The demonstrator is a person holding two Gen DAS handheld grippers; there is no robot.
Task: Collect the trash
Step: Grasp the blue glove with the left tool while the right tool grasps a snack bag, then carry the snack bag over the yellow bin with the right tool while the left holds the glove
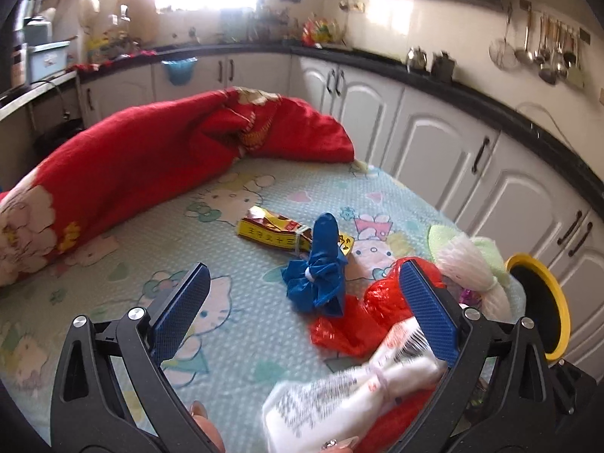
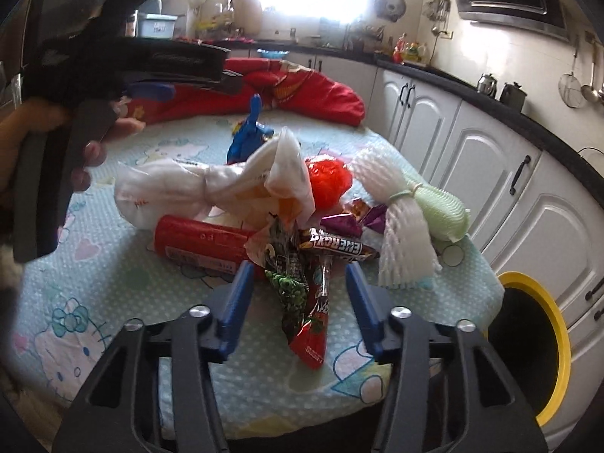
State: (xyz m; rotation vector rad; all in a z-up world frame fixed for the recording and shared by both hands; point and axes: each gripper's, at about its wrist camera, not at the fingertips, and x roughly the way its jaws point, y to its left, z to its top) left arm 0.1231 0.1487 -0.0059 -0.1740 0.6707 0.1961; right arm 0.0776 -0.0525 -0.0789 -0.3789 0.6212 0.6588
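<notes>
The right tool (image 2: 298,283) is set part-open astride the wrappers (image 2: 302,283) on the tabletop (image 2: 113,283), pads not yet pressing. The left tool (image 1: 302,309) is spread wide, empty. Closing, then carrying to the bin (image 2: 558,339), is judged next.
</notes>
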